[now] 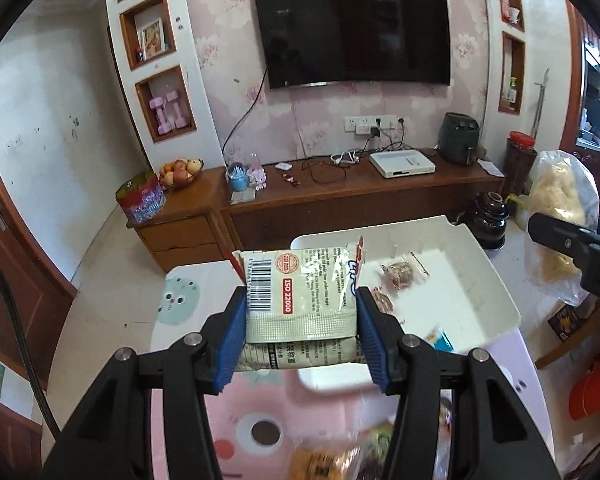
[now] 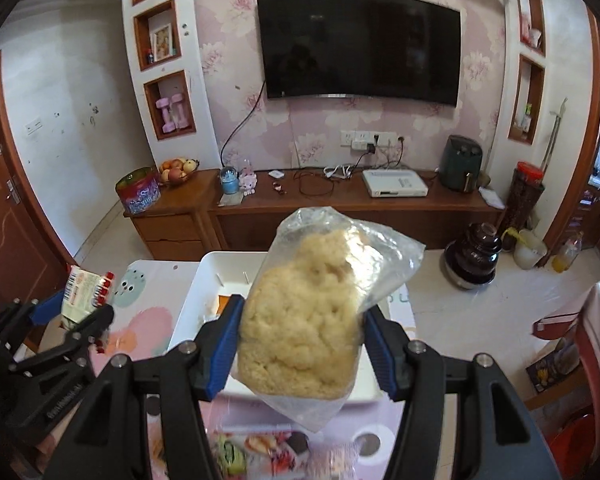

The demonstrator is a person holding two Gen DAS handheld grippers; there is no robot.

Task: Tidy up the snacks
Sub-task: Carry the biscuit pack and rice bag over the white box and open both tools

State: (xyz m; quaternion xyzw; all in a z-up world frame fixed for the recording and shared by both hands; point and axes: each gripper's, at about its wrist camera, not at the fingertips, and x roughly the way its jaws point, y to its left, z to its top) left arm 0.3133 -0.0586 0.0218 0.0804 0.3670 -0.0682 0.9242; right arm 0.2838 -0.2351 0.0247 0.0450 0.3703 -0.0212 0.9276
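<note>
My left gripper is shut on a pale green snack packet with a barcode and holds it above the near rim of a white tray. The tray holds a few small wrapped snacks. My right gripper is shut on a clear bag of yellow puffed snack and holds it above the same white tray. The bag also shows at the right of the left wrist view. The left gripper with its packet shows at the left of the right wrist view.
The tray sits on a pink cartoon-print table with more loose snacks at its near edge. Behind stand a wooden TV cabinet, a dark pot on the floor and red stools at the right.
</note>
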